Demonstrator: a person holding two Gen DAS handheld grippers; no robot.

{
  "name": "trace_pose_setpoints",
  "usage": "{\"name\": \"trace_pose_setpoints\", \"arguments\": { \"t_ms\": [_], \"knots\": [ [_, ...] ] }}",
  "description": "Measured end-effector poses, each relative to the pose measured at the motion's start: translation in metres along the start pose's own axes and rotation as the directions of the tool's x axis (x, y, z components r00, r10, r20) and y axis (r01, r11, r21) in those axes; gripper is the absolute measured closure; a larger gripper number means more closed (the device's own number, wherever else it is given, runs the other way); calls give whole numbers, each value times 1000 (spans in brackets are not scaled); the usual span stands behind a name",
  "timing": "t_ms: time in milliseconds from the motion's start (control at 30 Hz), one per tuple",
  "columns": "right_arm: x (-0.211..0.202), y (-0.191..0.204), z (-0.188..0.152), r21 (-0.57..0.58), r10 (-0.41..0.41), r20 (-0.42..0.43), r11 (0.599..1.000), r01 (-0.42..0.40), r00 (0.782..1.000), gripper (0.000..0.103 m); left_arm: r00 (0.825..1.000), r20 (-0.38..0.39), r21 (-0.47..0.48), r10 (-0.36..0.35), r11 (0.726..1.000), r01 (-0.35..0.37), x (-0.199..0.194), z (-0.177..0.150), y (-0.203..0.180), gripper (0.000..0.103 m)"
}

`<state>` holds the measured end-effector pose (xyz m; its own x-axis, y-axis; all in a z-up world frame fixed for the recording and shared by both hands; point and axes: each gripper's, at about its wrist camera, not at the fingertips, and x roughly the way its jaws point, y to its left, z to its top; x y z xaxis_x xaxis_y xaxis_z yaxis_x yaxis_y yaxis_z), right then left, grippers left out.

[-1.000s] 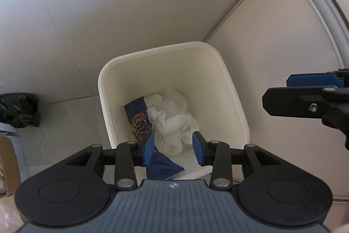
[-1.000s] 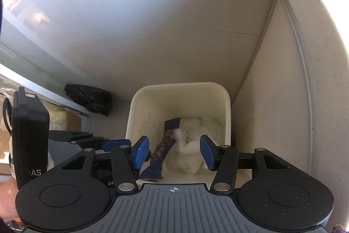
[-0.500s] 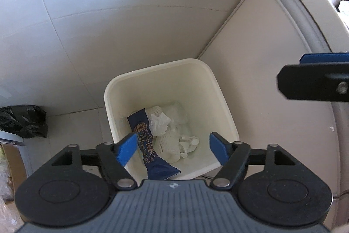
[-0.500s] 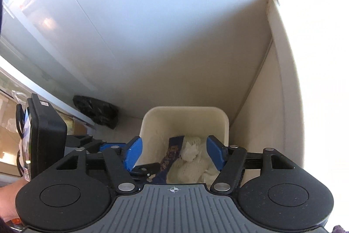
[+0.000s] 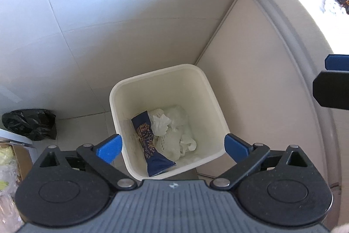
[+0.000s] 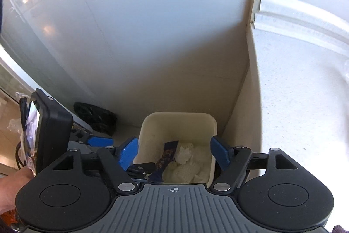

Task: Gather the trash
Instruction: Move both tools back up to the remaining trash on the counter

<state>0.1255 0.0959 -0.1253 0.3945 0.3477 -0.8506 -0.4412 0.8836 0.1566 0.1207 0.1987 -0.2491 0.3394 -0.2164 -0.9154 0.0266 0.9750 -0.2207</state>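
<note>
A cream square trash bin [image 5: 122,88] stands on the floor in a corner; it also shows in the right wrist view [image 6: 152,123]. Inside lie a dark blue snack wrapper [image 5: 148,141] and crumpled white tissues and foam netting [image 5: 174,134]. My left gripper [image 5: 172,146] is open and empty, well above the bin. My right gripper [image 6: 174,153] is open and empty, also above the bin. One right finger [image 5: 331,91] shows at the right edge of the left wrist view. More trash [image 5: 336,3] lies on the bright counter at top right.
A black plastic bag [image 5: 30,123] lies on the floor left of the bin, also in the right wrist view [image 6: 96,117]. A beige cabinet side [image 5: 261,91] stands right of the bin. A white counter top [image 6: 305,91] is on the right. A cardboard box [image 5: 15,156] sits at far left.
Both grippers have opened wide and risen away from the bin. A white tissue that the left gripper held has dropped into the bin. The counter has come into view.
</note>
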Motion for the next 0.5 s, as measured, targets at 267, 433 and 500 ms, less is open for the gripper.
{"name": "trace_pose_setpoints", "arguments": {
  "t_ms": [267, 433, 500],
  "knots": [
    [-38, 4, -8, -27, -5, 73, 1000, 6, 997, 22, 999, 46, -5, 15, 1000, -15, -33, -6, -15, 1],
    [-61, 2, -17, -35, -10, 127, 999, 14, 992, 18, 997, 76, -6, 11, 1000, -11, -52, -9, -26, 1],
    [-69, -2, -21, -35, -15, 144, 999, 20, 989, 18, 996, 86, -8, 6, 1000, -5, -59, -10, -30, 1]
  ]
}}
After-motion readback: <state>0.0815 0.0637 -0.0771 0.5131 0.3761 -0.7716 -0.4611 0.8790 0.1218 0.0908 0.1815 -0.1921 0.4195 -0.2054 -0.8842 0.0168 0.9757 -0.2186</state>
